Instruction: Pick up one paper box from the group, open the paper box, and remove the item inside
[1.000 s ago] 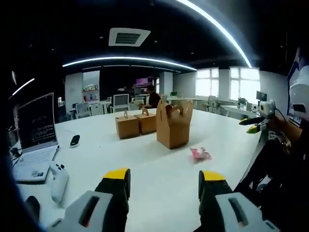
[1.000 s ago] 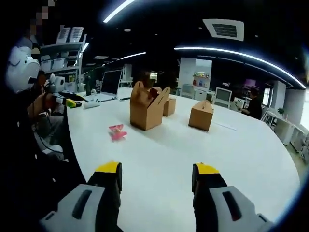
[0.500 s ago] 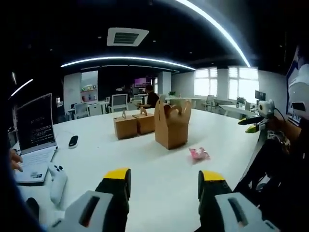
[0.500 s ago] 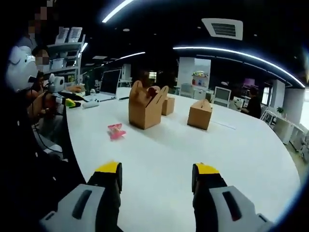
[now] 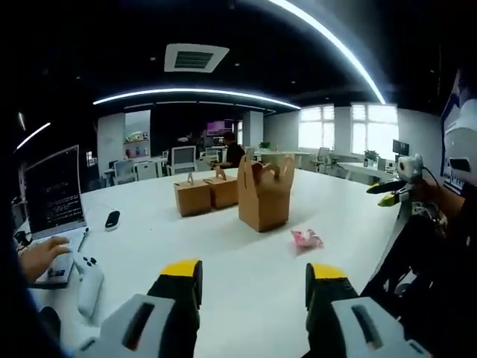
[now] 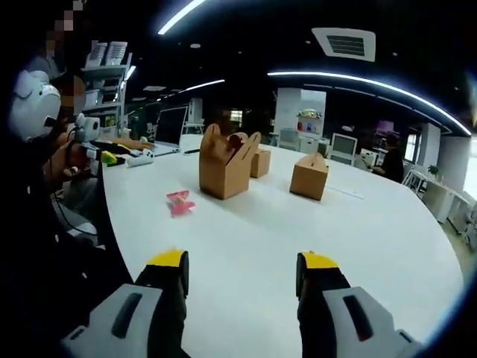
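Three paper boxes on the white table (image 6: 358, 246): one opened box (image 6: 226, 165) up front, two closed ones (image 5: 192, 198) (image 5: 224, 190) behind. One pink item (image 5: 307, 238) lies beside it. My left gripper (image 5: 252, 283) and right gripper (image 6: 240, 270) both gape, holding nothing.

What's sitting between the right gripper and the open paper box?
Nothing visible. In the right gripper view, bare white table runs from the right gripper, jaws apart and empty, up to the open paper box. The pink wrapped item lies on the table to the left of that line, apart from the box.
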